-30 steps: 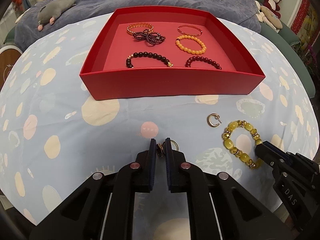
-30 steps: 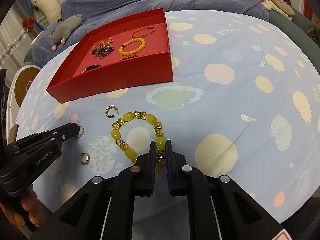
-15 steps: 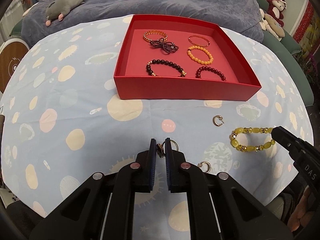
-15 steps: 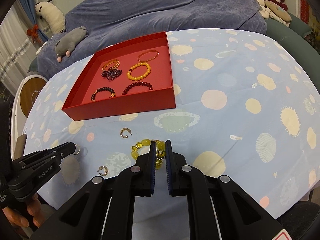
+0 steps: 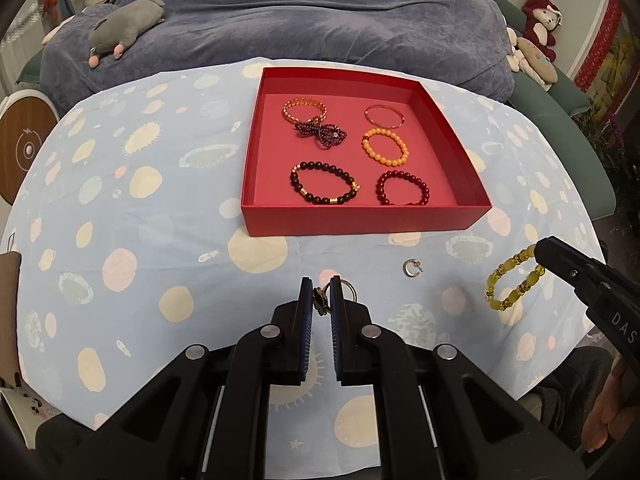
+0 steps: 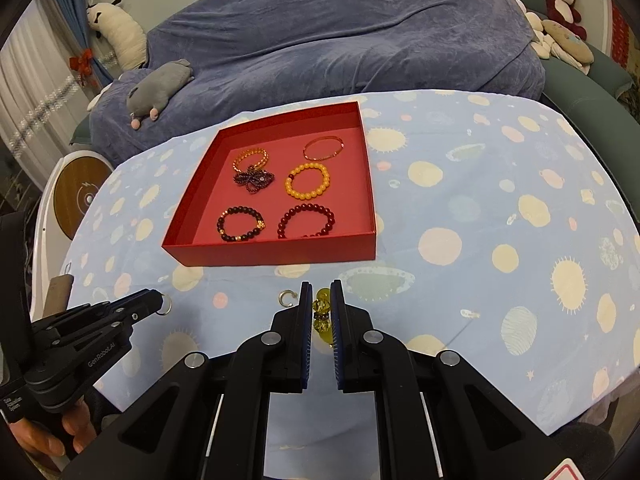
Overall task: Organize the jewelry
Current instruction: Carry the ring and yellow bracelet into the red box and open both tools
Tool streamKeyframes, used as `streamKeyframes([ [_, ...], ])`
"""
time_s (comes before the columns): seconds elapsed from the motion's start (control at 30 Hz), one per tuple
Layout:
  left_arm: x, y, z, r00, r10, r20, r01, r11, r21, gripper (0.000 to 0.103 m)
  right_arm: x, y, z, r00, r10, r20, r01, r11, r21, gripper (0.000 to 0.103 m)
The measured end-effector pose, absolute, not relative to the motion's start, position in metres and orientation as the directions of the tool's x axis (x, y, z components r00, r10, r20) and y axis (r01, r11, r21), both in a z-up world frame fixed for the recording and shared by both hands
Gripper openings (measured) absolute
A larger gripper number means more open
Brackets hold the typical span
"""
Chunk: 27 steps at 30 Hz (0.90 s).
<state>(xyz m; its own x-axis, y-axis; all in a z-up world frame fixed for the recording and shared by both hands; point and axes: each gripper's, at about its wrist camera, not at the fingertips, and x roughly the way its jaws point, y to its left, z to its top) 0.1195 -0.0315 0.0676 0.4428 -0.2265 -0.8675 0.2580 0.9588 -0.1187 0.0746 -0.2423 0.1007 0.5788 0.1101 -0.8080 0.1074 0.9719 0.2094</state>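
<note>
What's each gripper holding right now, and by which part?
The right gripper pinches the yellow beaded bracelet by a few beads, the loop hanging. The left gripper pinches a small gold hoop earring at its dark end.

A table under a pale blue cloth (image 5: 132, 216) with round spots carries a red box (image 5: 360, 220). Just in front of the box lies a small gold piece, probably an earring (image 5: 412, 269).

Both grippers have risen off the tablecloth (image 5: 120, 208). The right gripper (image 6: 321, 308) has lifted the yellow bead bracelet (image 5: 514, 280), which now hangs clear at three o'clock. The left gripper (image 5: 321, 300) has carried its hoop earring (image 5: 349, 290) up; the red box (image 5: 360, 220) looks farther off.
</note>
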Motion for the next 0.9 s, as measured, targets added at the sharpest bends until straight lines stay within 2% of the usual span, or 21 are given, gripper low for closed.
streamKeyframes([
  [0.4,0.180,-0.055,0.104,0.472,-0.278,-0.837,0.304,0.942,-0.141,0.008,0.151,-0.236,0.143,0.626,0.179,-0.759,0.025,0.968,0.249,0.009],
  [0.63,0.226,-0.068,0.092,0.444,-0.311,-0.841,0.313,0.933,-0.179,0.009,0.202,-0.233,0.126,0.601,0.199,-0.774,0.017,0.965,0.260,0.009],
  [0.9,0.268,-0.081,0.059,0.406,-0.286,-0.868,0.319,0.934,-0.158,0.008,0.253,-0.225,0.094,0.568,0.228,-0.791,0.010,0.959,0.283,0.009],
])
